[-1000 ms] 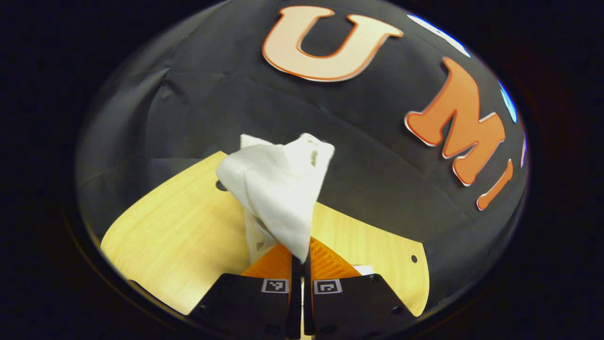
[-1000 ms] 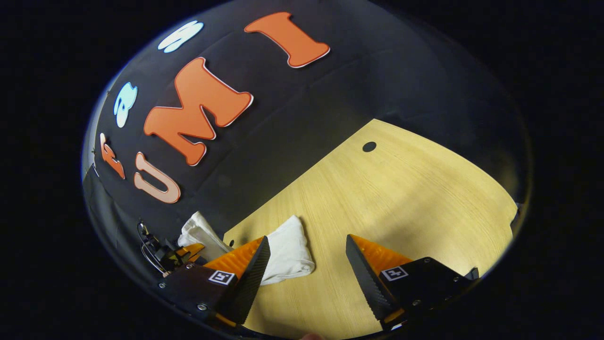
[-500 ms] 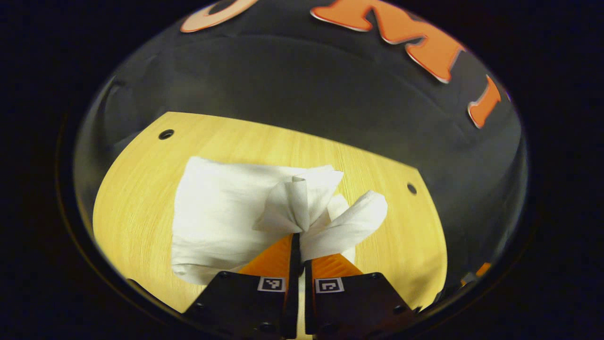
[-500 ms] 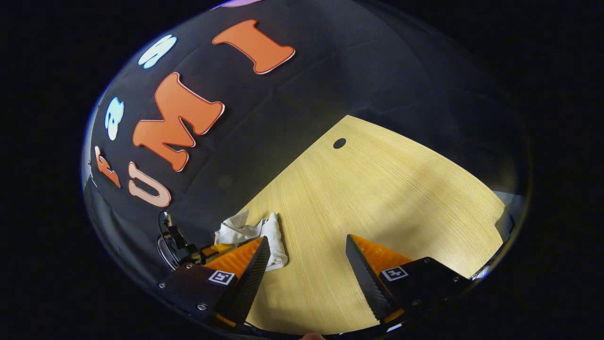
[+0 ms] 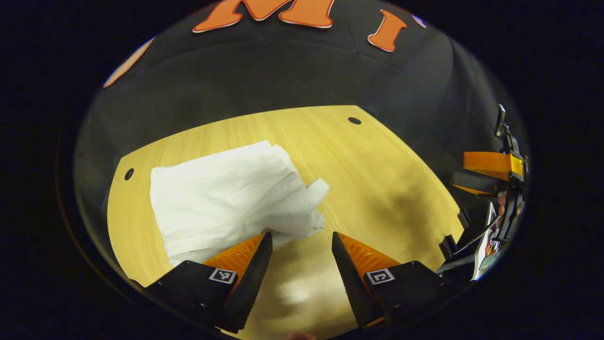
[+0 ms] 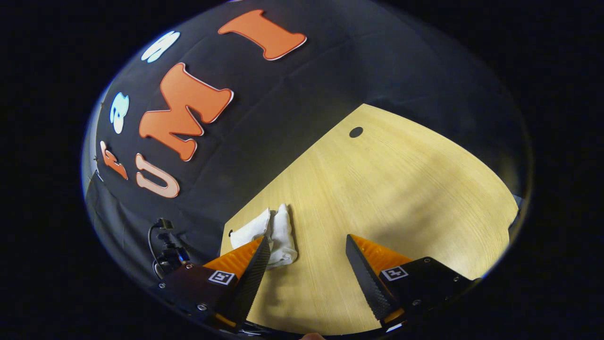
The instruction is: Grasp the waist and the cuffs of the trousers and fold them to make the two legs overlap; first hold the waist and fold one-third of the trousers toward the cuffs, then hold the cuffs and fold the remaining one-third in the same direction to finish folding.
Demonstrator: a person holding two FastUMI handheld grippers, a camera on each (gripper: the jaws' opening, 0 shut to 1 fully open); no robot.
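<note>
Now left tool (image 5: 299, 243) gaping, empty, beside folded trousers (image 5: 226, 203), right tool (image 6: 306, 250) likewise.

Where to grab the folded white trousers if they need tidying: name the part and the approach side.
Judging by its pose, grip the loose flap sticking out of the trousers. It lifts off the table, so the open left gripper could come straight forward, one finger above, one below.
</note>
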